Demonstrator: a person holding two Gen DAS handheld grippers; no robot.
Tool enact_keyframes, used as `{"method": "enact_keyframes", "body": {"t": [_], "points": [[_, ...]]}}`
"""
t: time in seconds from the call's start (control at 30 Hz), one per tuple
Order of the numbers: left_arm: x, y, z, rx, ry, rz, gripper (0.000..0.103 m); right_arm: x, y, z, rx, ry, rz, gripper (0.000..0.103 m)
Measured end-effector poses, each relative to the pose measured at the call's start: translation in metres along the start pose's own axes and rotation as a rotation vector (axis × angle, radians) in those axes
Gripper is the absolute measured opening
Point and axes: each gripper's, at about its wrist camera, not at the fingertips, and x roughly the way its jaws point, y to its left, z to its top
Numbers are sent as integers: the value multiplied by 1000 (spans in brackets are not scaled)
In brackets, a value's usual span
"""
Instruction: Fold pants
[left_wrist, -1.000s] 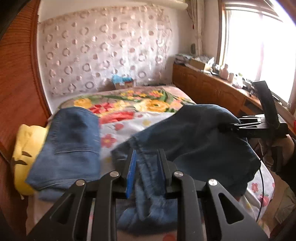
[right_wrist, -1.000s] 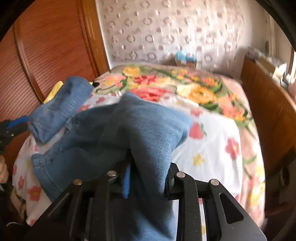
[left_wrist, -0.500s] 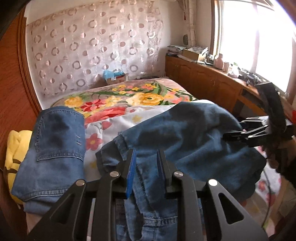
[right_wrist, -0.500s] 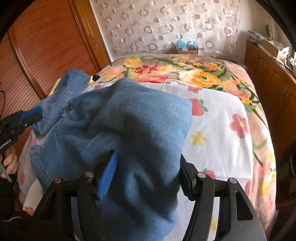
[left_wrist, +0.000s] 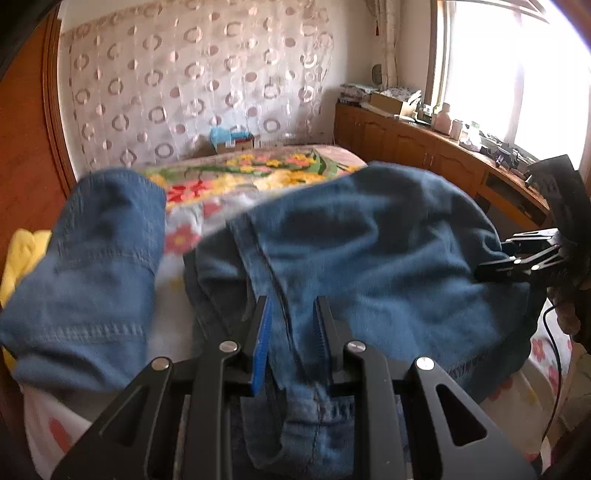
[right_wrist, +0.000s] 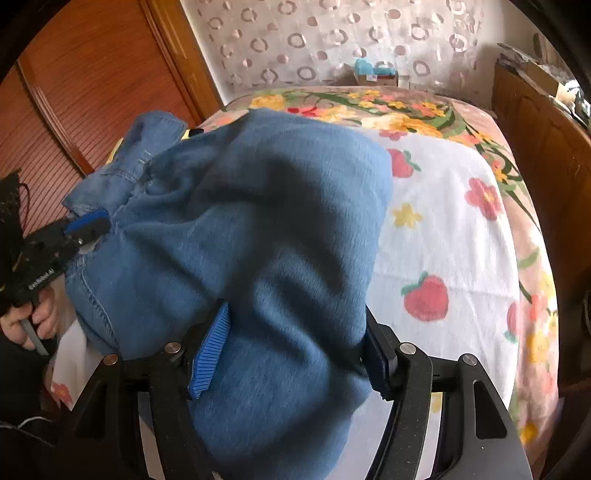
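Blue denim pants (left_wrist: 369, 251) lie bunched on the floral bed; they also fill the right wrist view (right_wrist: 258, 229). My left gripper (left_wrist: 293, 328) is shut on the pants' waistband edge, cloth pinched between its pads. It shows at the left of the right wrist view (right_wrist: 86, 227). My right gripper (right_wrist: 295, 343) stands wide open with the pants' cloth draped loosely between its fingers. It shows at the right of the left wrist view (left_wrist: 517, 258).
Another folded pair of jeans (left_wrist: 92, 280) lies to the left, over a yellow cloth (left_wrist: 22, 254). The floral bedspread (right_wrist: 454, 236) stretches right. A wooden wardrobe (right_wrist: 74, 92) is at left, a wooden counter (left_wrist: 443, 155) under the window at right.
My right gripper has opened and let go of the pants. My left gripper keeps its hold and has moved closer to the cloth.
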Motion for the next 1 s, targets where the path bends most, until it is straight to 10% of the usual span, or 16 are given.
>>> {"method": "enact_keyframes", "body": {"t": [1.0], "points": [[-55,12,-39,8,-26,-22,21,-6,0,-25,44,0,-8,67]]}}
